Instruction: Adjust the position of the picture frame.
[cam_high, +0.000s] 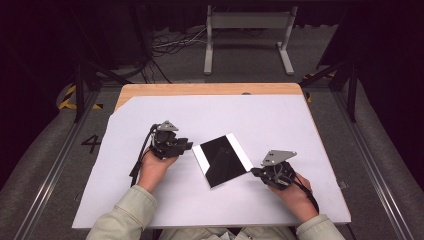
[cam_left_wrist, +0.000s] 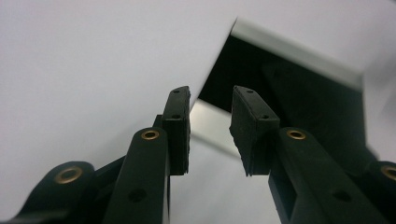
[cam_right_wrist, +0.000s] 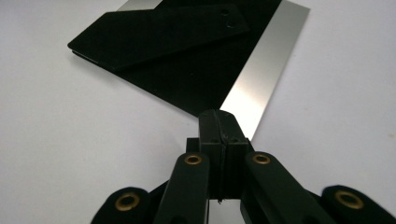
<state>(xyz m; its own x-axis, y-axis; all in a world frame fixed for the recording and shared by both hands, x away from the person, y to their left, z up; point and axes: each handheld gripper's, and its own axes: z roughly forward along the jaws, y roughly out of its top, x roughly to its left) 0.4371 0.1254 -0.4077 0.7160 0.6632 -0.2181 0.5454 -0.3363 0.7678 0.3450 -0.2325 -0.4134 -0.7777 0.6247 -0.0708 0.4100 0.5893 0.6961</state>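
**Black panel between two hand-held grippers**

One flat rectangular panel (cam_high: 222, 160), glossy black with a silver strip along each of two opposite edges, lies tilted near the middle of the white sheet (cam_high: 260, 115) that covers the wooden surface (cam_high: 200, 89). There is one panel and there are two hand-held grippers, one at each side of it.

The left hand-held gripper (cam_high: 186, 146) sits just beside the panel's left silver strip. In the left gripper view its two black pads (cam_left_wrist: 176, 126) stand apart at a middling gap with nothing pressed between them; the panel's corner and silver edge (cam_left_wrist: 210, 119) lie just beyond the tips, seen through the gap.

The right hand-held gripper (cam_high: 256, 171) meets the panel's right corner, at the near end of the other silver strip. In the right gripper view its jaws are pressed fully together, and their tip (cam_right_wrist: 219, 122) overlaps the near corner of the silver strip (cam_right_wrist: 261, 70); whether it actually presses on the panel I cannot tell.
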